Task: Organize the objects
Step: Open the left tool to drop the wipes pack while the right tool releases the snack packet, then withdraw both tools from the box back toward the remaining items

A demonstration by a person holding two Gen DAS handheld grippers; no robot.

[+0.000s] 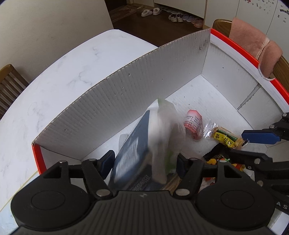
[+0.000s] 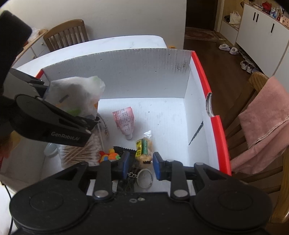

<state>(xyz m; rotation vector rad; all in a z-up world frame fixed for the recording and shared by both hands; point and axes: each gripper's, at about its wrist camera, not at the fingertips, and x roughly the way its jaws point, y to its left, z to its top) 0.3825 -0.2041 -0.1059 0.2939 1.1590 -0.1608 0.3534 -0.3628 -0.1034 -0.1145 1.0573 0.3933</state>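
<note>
We see our left gripper (image 2: 94, 121) is black, lettered "GenRobot.AI"; our right gripper (image 2: 140, 165) has blue pads and silver pivot screws.

White marbled counter (image 1: 72, 59) is flanked by wooden chairs (image 2: 66, 34); a pink towel (image 2: 265, 123) is draped over one. Dark wood floor (image 2: 222, 59), shoes (image 1: 176, 17) lined up.

The box (image 2: 204, 76) is white inside with a bright red rim, its ribbed flap (image 1: 126, 101) pale grey. In it lie a pink tube (image 2: 124, 123) with red print, a snack packet (image 2: 142, 148) – yellow and green, black lettering – and a toy (image 2: 109, 155) in orange, yellow and red. The plastic bag (image 2: 77, 94) is milky white with green and orange patches. The table (image 1: 54, 76) is white marble with faint grey veins; the towel (image 2: 261, 126) is dusty pink.
</note>
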